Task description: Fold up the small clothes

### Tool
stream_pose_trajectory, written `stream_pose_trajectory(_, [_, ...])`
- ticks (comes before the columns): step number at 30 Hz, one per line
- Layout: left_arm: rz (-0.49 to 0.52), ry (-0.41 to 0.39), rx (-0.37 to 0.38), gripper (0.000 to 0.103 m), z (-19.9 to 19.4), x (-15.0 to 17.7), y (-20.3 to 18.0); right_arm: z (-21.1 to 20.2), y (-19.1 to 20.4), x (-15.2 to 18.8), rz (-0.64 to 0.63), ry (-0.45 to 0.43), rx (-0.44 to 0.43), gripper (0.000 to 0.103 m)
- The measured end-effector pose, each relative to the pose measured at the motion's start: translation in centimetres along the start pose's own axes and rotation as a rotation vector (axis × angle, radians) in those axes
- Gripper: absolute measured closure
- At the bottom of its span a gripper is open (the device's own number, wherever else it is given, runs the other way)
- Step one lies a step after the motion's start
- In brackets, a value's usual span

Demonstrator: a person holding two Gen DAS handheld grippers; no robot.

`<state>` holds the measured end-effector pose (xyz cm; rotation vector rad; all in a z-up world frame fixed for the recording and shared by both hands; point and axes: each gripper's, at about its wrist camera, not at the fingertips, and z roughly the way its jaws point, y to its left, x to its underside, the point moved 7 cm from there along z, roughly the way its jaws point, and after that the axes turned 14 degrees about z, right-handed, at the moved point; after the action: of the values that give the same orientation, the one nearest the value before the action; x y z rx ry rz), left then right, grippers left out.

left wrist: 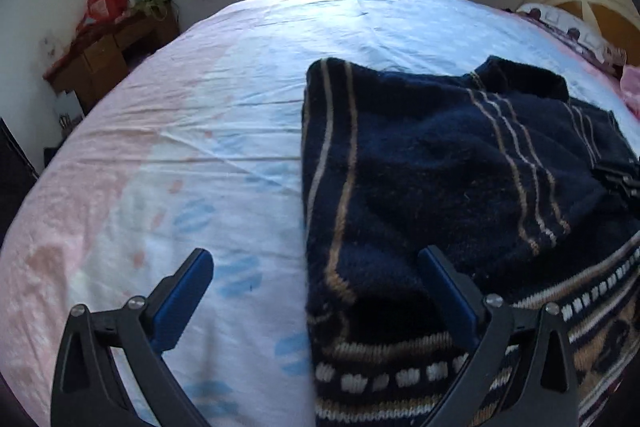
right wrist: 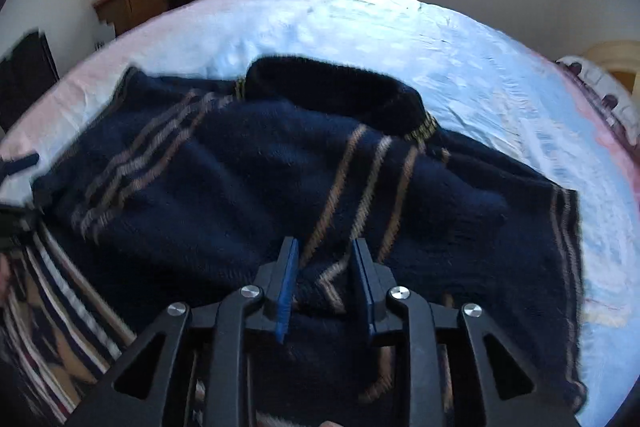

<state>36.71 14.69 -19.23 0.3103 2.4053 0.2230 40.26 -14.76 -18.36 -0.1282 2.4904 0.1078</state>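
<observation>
A navy knitted sweater (left wrist: 432, 163) with tan and white stripes lies on the bed, partly folded; it fills the right wrist view (right wrist: 248, 187). My left gripper (left wrist: 316, 259) is open wide over the sweater's left edge, one finger over the sheet, the other over the knit, holding nothing. My right gripper (right wrist: 326, 247) has its jaws narrowed on a raised fold of the sweater with tan stripes. The right gripper's tip shows in the left wrist view at the far right (left wrist: 618, 179).
The bed sheet (left wrist: 200, 99) is pale pink and blue and spreads far to the left and back. A wooden desk (left wrist: 108, 47) with clutter stands by the left wall. A pillow (left wrist: 572, 31) and headboard are at the right.
</observation>
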Motion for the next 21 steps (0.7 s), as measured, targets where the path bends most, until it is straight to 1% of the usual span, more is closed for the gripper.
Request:
stream_pose_trajectory(2, [-0.007, -0.009, 0.009, 0.000, -0.1, 0.2, 0.1, -0.6, 0.0, -0.1, 0.002, 0.013, 0.009, 0.075])
stream_pose_trajectory(4, [-0.017, -0.012, 0.009, 0.000, -0.1, 0.2, 0.1, -1.4, 0.5, -0.8, 0.002, -0.011, 0.014, 0.075])
stream_pose_trajectory(6, [-0.008, -0.024, -0.011, 0.000, -0.2, 0.1, -0.2, -2.3, 2.2, -2.0, -0.018, -0.063, -0.025, 0.075])
stream_pose_trajectory(7, [0.004, -0.032, -0.028, 0.000, -0.4, 0.1, -0.4, -2.3, 3.8, -2.5, -0.032, -0.068, -0.065, 0.075])
stream_pose_trajectory(9, [0.019, -0.041, -0.047, 0.000, -0.5, -0.1, -0.5, -1.8, 6.4, -3.0, -0.042, -0.043, -0.138, 0.074])
stream_pose_trajectory(11, [0.024, -0.048, -0.050, 0.000, -0.6, -0.1, -0.4, -0.6, 8.9, -2.6, -0.064, -0.013, -0.186, 0.073])
stream_pose_trajectory(12, [0.022, -0.049, -0.045, 0.000, -0.6, -0.1, -0.4, 0.2, 9.7, -2.0, -0.092, 0.008, -0.174, 0.073])
stream_pose_trajectory(13, [0.017, -0.051, -0.036, 0.000, -0.7, -0.1, -0.3, 1.1, 9.9, -1.3, -0.123, 0.025, -0.127, 0.073])
stream_pose_trajectory(14, [0.010, -0.051, -0.024, 0.000, -0.7, 0.0, -0.2, 1.2, 9.7, -1.1, -0.135, -0.006, -0.099, 0.072])
stream_pose_trajectory(15, [0.001, -0.053, -0.013, 0.000, -0.7, 0.2, -0.1, 1.1, 9.4, -1.1, -0.133, -0.018, -0.086, 0.071])
stream_pose_trajectory(18, [-0.012, -0.055, 0.015, 0.000, -0.6, 0.2, 0.0, 0.8, 6.8, -0.7, -0.110, 0.000, -0.063, 0.063])
stream_pose_trajectory(19, [-0.013, -0.054, 0.021, 0.000, -0.5, 0.1, 0.0, 0.8, 5.6, -0.6, -0.099, 0.011, -0.060, 0.058])
stream_pose_trajectory(20, [-0.013, -0.054, 0.026, 0.000, -0.5, 0.2, -0.1, 0.7, 4.9, -0.5, -0.085, 0.019, -0.067, 0.055])
stream_pose_trajectory(21, [-0.014, -0.054, 0.029, 0.000, -0.5, 0.2, -0.1, 0.5, 4.1, -0.6, -0.060, 0.034, -0.090, 0.055])
